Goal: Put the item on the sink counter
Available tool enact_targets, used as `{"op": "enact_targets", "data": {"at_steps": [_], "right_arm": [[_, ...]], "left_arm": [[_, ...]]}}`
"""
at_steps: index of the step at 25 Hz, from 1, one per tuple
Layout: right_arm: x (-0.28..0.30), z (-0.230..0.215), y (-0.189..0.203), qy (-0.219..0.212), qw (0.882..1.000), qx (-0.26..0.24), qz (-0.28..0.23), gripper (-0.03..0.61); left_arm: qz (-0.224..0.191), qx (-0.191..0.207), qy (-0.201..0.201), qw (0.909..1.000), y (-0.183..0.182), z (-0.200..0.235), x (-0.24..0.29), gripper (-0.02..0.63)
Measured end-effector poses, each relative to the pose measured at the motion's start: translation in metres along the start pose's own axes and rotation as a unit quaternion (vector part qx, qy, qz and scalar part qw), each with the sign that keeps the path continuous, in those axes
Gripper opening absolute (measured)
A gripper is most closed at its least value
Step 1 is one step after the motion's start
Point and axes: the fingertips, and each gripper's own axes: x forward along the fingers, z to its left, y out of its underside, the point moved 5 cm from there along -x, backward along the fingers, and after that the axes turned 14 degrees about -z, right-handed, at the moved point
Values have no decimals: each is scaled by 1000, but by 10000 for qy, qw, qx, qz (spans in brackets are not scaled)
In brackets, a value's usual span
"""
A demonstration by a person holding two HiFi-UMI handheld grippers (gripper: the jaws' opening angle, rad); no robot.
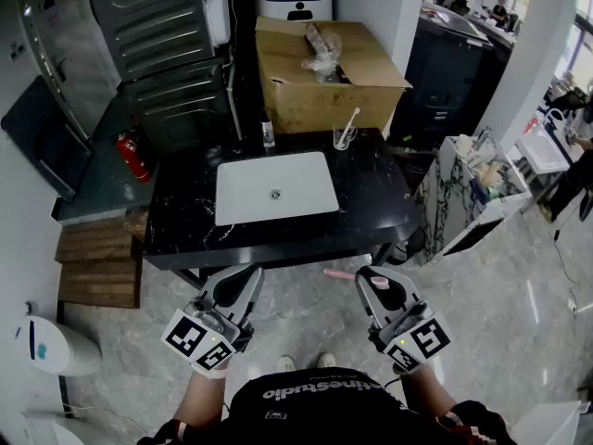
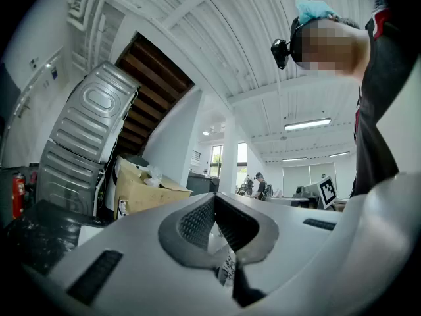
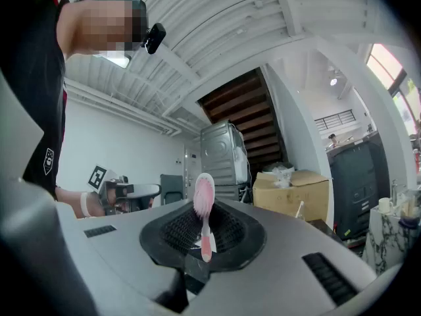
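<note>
A pink toothbrush [image 3: 203, 210] stands upright between the jaws of my right gripper [image 3: 201, 224], bristle head up, and the jaws are shut on its handle. In the head view the toothbrush [image 1: 339, 273] pokes out leftward from the right gripper [image 1: 375, 277], which is held low in front of the black sink counter [image 1: 371, 202]. My left gripper [image 1: 243, 277] hangs beside it at the left; its jaws [image 2: 214, 199] meet at the tip with nothing between them. Both grippers are short of the counter's front edge.
A white basin [image 1: 275, 186] is set in the counter's middle. Behind it stand a cardboard box [image 1: 324, 77], a small bottle [image 1: 268, 135] and a glass with a toothbrush [image 1: 345, 135]. A red fire extinguisher [image 1: 132, 156] and wooden steps [image 1: 96, 265] lie left.
</note>
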Motion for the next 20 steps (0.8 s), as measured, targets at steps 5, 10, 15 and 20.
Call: {"op": "enact_targets", "data": {"at_steps": [5,10,15,20], "right_arm": [[-2,-3,1,2,10000,-11,1,58],[-2,-6,0,-19,9998,-185,7,58],[-7,-11,-2,-44,10000,-16,-72,58],[-15,-25,-5,-77,9999,89,-79,58]], "left_arm": [[2,-35,-20,10000,3,0,2,15],[22,-44,-32,10000,6,-2,5,15],[84,-82,-56,9999,13,-7,8,15],[88,-45,-65,9999,18,-15,21,15]]}}
